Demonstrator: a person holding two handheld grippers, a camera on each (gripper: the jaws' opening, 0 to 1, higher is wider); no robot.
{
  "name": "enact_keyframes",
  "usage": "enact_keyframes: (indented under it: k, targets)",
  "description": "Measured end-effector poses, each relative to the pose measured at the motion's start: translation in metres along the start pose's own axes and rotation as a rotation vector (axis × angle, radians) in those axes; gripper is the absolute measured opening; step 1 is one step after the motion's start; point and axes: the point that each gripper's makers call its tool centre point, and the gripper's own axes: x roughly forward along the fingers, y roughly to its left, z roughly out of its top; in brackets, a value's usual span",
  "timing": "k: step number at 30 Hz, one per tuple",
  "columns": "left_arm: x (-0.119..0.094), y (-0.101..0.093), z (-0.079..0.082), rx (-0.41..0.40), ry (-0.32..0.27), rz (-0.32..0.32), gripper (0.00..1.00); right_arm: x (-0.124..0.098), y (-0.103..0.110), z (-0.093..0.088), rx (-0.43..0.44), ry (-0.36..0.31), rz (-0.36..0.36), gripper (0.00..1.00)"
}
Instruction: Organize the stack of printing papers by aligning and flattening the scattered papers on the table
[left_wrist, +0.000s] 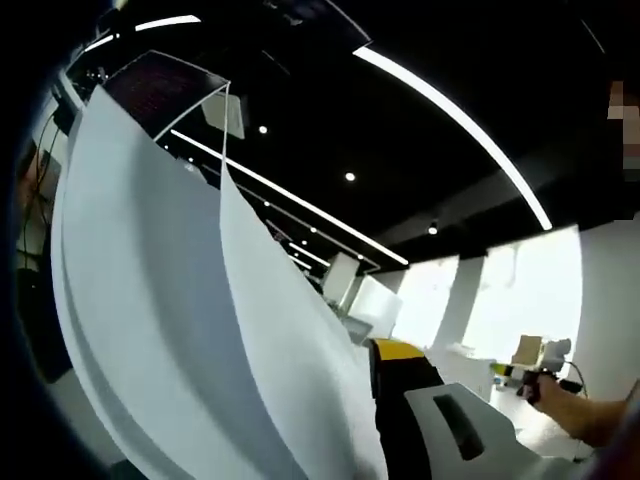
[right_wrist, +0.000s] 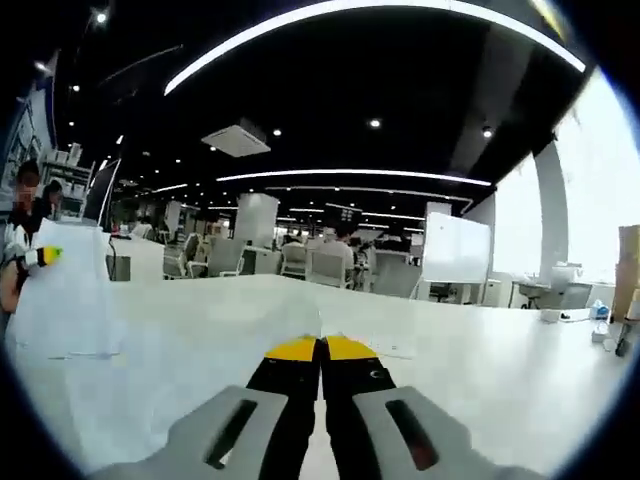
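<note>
In the left gripper view a stack of white printing papers (left_wrist: 170, 300) stands upright and curved, close to the camera. My left gripper (left_wrist: 372, 352) is shut on its lower edge. One yellow-tipped jaw shows to the right of the sheets and the other is hidden behind them. In the right gripper view the same papers (right_wrist: 70, 295) stand on edge on the white table (right_wrist: 480, 360) at the far left, with the left gripper's yellow tip (right_wrist: 46, 256) on them. My right gripper (right_wrist: 322, 350) hangs low over the table's middle, shut, with nothing between its jaws.
A person (right_wrist: 22, 240) stands at the far left behind the papers. A hand (left_wrist: 575, 410) shows at the lower right. Office chairs and desks (right_wrist: 310, 262) line the table's far side. A whiteboard (right_wrist: 455, 250) and small items (right_wrist: 600, 325) stand at the right.
</note>
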Motion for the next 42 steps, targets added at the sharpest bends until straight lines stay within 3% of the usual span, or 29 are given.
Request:
enact_keyframes:
  k: [5,12,22,27,42]
  targets:
    - [0.000,0.000,0.000,-0.001,-0.001,-0.001,0.24,-0.001,-0.001,0.012,0.021,-0.030,-0.004,0.00]
    - [-0.001,0.000,0.002,-0.004,-0.006,-0.001,0.24,-0.006,0.009,0.036,0.192,-0.078,0.058,0.00]
    - [-0.001,0.001,0.002,-0.006,-0.004,-0.003,0.24,-0.021,0.030,0.091,0.196,-0.186,0.121,0.00]
    - [0.000,0.001,0.000,-0.002,0.004,-0.003,0.24,-0.025,0.047,0.107,0.351,-0.222,0.237,0.00]
    - [0.000,0.000,0.000,-0.004,0.006,-0.008,0.25,-0.038,0.079,0.157,0.333,-0.317,0.333,0.00]
